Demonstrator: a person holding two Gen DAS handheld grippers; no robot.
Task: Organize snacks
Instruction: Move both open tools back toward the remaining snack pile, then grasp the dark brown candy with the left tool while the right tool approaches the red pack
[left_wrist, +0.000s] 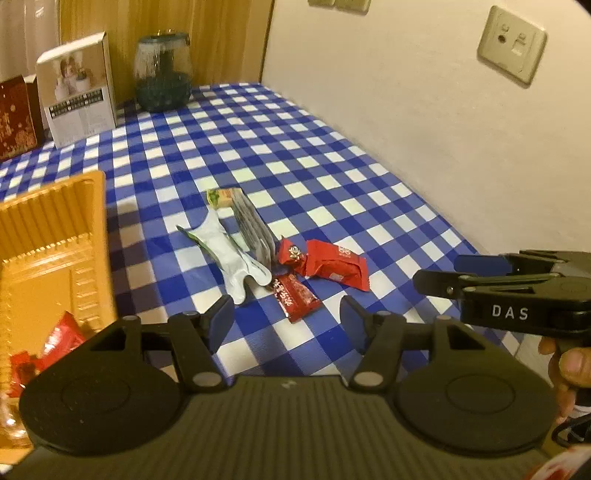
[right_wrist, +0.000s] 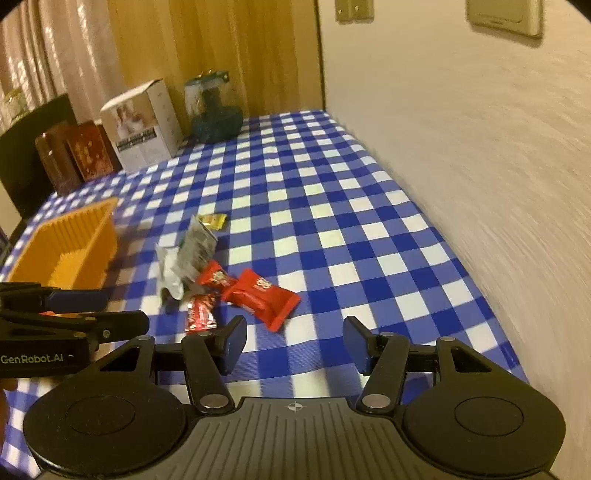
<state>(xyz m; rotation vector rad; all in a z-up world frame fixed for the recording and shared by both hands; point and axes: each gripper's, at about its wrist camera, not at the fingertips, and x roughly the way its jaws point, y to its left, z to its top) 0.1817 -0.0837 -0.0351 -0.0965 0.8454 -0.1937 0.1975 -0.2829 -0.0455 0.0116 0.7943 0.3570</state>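
Observation:
A small pile of snacks lies on the blue-checked tablecloth: a large red packet (left_wrist: 334, 264) (right_wrist: 264, 297), a small red bar (left_wrist: 293, 297) (right_wrist: 201, 312), a white-green wrapper (left_wrist: 231, 251), a grey sachet (left_wrist: 255, 229) (right_wrist: 197, 242) and a yellow-green packet (left_wrist: 223, 196) (right_wrist: 211, 220). An orange tray (left_wrist: 55, 243) (right_wrist: 70, 247) stands left of the pile, with red packets (left_wrist: 55, 341) inside. My left gripper (left_wrist: 286, 321) is open and empty, just before the small red bar. My right gripper (right_wrist: 293, 343) is open and empty, near the large red packet; it also shows in the left wrist view (left_wrist: 476, 273).
A white box (left_wrist: 79, 90) (right_wrist: 142, 125), a dark red box (left_wrist: 16, 116) (right_wrist: 86, 153) and a glass jar (left_wrist: 162, 72) (right_wrist: 212, 107) stand at the table's far end. A wall (left_wrist: 424, 110) runs along the right edge of the table.

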